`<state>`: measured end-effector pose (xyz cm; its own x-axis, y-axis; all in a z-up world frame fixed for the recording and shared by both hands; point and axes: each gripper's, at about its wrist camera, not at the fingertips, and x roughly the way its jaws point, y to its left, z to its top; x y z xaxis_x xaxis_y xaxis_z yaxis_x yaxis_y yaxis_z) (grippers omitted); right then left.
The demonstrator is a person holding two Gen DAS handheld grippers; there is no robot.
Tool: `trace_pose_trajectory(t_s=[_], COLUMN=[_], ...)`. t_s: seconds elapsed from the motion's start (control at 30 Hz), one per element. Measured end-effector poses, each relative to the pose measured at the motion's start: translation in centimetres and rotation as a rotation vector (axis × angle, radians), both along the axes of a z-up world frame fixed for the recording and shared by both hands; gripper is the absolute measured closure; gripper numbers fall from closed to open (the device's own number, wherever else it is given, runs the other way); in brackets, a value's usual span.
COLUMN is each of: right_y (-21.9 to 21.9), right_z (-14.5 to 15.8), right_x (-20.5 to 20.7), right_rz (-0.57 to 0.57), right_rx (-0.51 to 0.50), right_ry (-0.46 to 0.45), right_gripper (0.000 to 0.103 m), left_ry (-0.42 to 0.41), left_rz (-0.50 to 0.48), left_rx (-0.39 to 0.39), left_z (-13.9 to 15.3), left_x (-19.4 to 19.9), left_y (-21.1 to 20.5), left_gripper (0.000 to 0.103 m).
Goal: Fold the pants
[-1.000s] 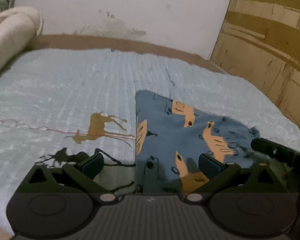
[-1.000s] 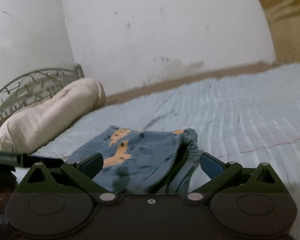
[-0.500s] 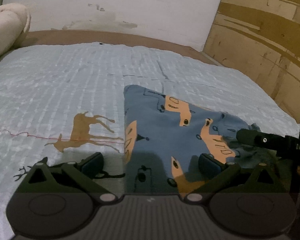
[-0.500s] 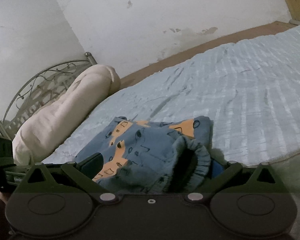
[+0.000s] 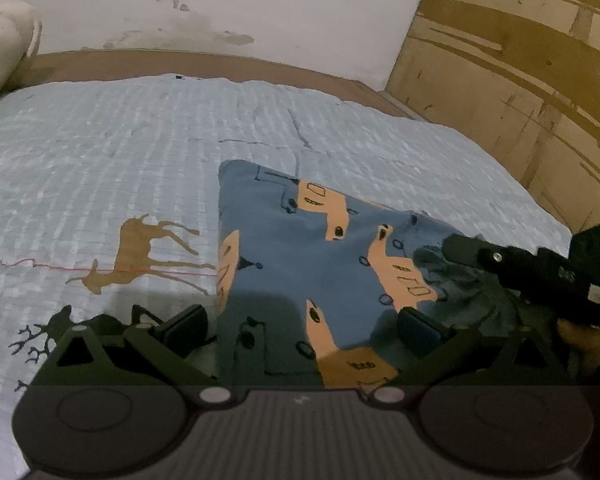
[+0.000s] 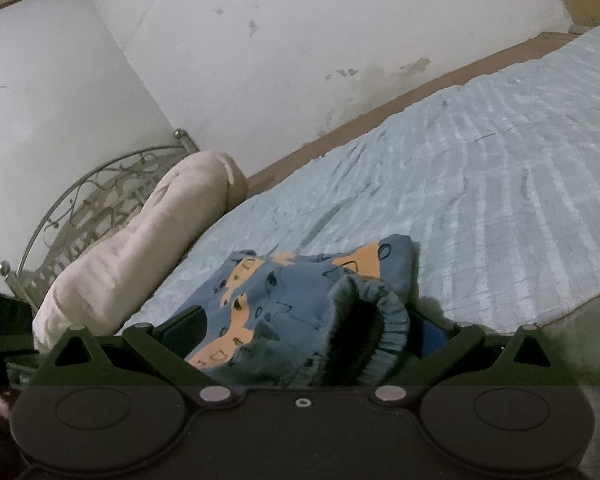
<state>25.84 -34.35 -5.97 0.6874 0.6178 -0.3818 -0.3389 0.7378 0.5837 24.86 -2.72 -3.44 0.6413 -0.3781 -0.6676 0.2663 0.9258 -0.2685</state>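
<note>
The blue pants point(image 5: 300, 256) with orange car prints lie folded on the light blue bedspread point(image 5: 120, 152). My left gripper point(image 5: 302, 326) is open, its jaws wide apart over the near left edge of the pants. My right gripper point(image 6: 308, 328) is open too, with the ribbed waistband point(image 6: 374, 320) bunched up between its jaws. It also shows in the left wrist view point(image 5: 512, 268) at the right end of the pants.
A cream bolster pillow point(image 6: 140, 248) lies by the metal headboard point(image 6: 96, 196). A wooden panel point(image 5: 520, 72) stands past the bed's right side. Deer prints point(image 5: 140, 256) mark the bedspread left of the pants.
Both grippers have moved closer over the pants. The waistband has bunched up higher between the right jaws. The pants have stayed in place.
</note>
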Motion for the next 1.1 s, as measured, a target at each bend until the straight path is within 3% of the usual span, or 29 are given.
trace_pose_trajectory(t_s=[0.2,0.4,0.53,0.7,0.77,0.9,1.1], right_y=[-0.2,-0.8,-1.9,-2.5,-2.1,-1.2,0.4], right_z=[0.3,-0.1,-0.7,-0.8,-0.4,0.9,4.4], right_x=[1.8,1.9,1.5,1.0,0.8,-0.1,-0.6], right_rz=[-0.007,-0.023,-0.048,-0.087,-0.097,-0.104,-0.073], right_rx=[0.018,0.057,0.123,0.122,0.097,0.021,-0.067], right_ry=[0.061,0.065,0.064,0.069,0.057,0.015,-0.096], right_gripper=[0.001,0.013,0.025,0.058,0.068,0.079,0.082], left_ry=[0.001,0.008,0.029,0.026,0.007,-0.012,-0.073], left_rz=[0.006,0.038,0.058,0.068,0.068,0.059,0.056], left_rx=[-0.006,-0.057,-0.082,-0.031,0.006,0.026,0.033], left_z=[-0.1,0.0,0.0,0.4,0.9,2.1,4.1], left_x=[-0.2,-0.3,-0.1,0.0,-0.2,-0.2,0.2], left_y=[0.0,1.2,1.8,1.2,0.7,0.4,0.1], left_gripper=[0.001,0.019,0.041,0.065,0.085,0.089,0.090])
